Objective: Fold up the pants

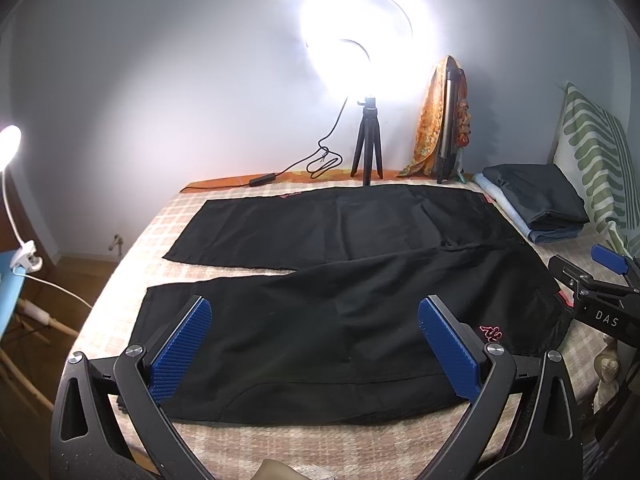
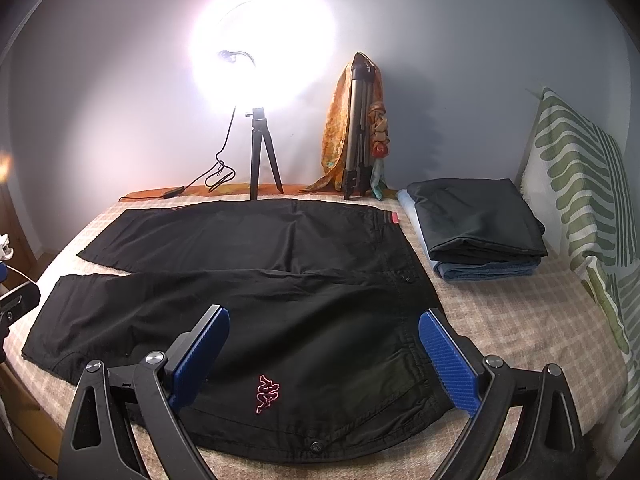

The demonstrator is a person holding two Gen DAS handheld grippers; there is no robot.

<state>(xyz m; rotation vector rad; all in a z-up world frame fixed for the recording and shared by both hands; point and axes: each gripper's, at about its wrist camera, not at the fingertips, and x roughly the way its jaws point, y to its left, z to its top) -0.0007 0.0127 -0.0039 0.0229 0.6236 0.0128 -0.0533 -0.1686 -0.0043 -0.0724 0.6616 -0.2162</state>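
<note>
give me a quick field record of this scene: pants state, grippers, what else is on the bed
pants: black pants spread flat, unfolded, legs apart, waist toward the right
logo: pink outline emblem near the waist
left gripper: open, above the near leg, holding nothing
right gripper: open, above the waist end, holding nothing
surface: checked bedspread
folded stack: dark and blue clothes right of the pants
back edge: ring light on a small tripod, lit

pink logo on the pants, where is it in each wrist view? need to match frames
Left wrist: the pink logo sits low right on the black pants, just right of the left gripper.
Right wrist: the logo is low centre, between the open fingers of the right gripper.
Shared landmark: the ring light tripod at the wall.
</note>
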